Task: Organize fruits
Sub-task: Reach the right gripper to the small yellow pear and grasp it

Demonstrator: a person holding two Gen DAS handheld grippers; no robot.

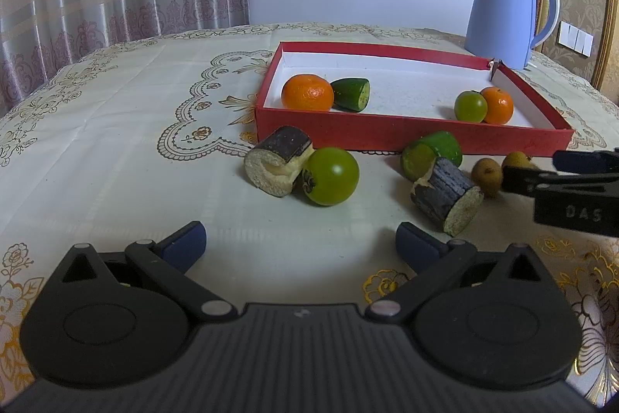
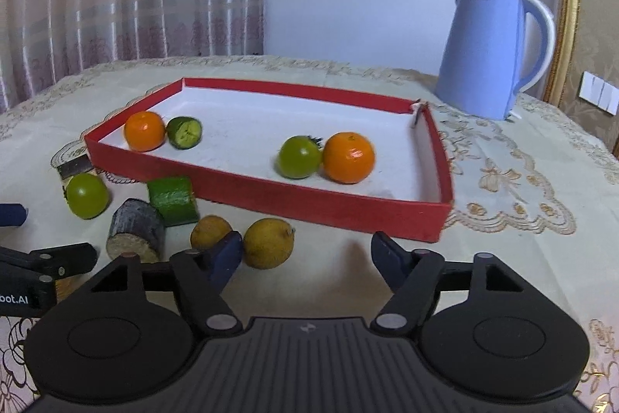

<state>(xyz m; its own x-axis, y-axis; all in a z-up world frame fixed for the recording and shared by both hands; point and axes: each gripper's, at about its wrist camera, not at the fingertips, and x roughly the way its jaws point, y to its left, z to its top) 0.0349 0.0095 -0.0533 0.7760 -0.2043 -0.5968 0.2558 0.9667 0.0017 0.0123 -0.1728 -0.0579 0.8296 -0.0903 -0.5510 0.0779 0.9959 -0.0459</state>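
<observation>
Fruit: 4 pieces in red box [image 2: 332,208]; left gripper [image 1: 301,243] and right gripper [image 2: 307,254] gape, empty.

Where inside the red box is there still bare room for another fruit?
The red box has a bare middle, between the cucumber piece and the green tomato, and all along its back wall. Its left and right ends are crowded with paired fruit.

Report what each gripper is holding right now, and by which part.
Nothing is held. The left gripper stands open over bare tablecloth. The right gripper is open too; the two kiwis lie ahead of its left finger, ungripped.
</observation>
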